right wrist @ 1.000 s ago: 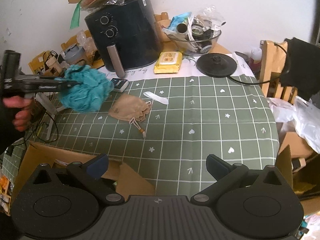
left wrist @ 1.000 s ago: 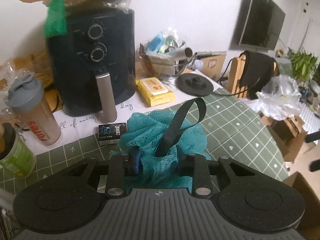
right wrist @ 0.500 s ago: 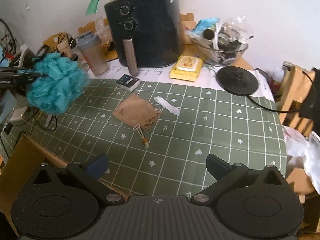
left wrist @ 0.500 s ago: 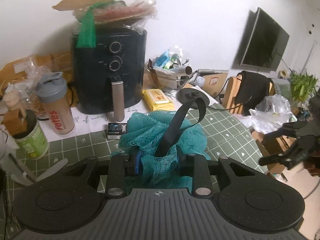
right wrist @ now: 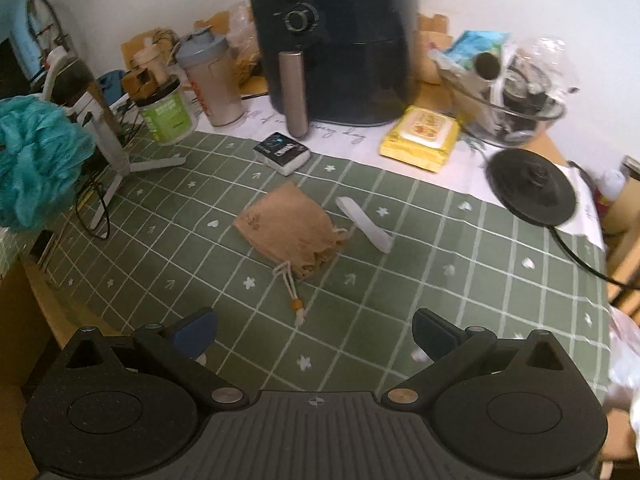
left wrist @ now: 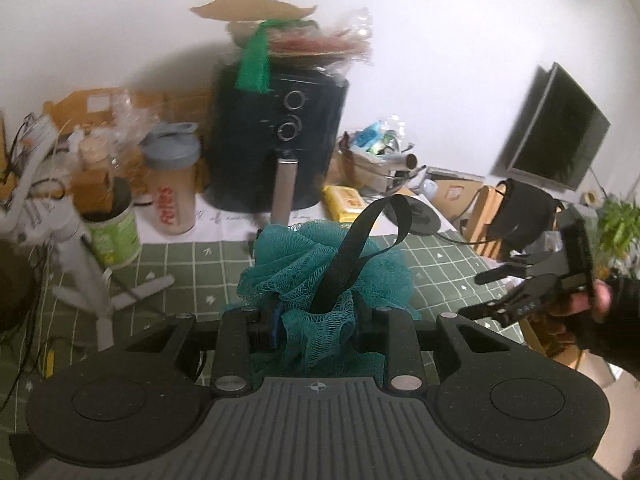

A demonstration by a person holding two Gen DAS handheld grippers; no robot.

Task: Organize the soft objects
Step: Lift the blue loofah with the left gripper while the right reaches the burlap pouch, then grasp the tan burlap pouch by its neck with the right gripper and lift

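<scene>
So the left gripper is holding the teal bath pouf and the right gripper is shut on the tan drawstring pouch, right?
Not quite. The left gripper does hold the teal bath pouf, but the right wrist view shows the right gripper open and empty, with the tan drawstring pouch lying on the tablecloth.

Bath pouf [left wrist: 320, 264]: teal open nylon-like mesh, rough, with matt black woven strap [left wrist: 360, 248]. Pouch [right wrist: 286, 230] in front of air fryer [right wrist: 332, 40]: tan coarse cloth, matt. Air fryer: glossy dark plastic, brushed-metal handle. Table [right wrist: 440, 280] cover: smooth green.
</scene>
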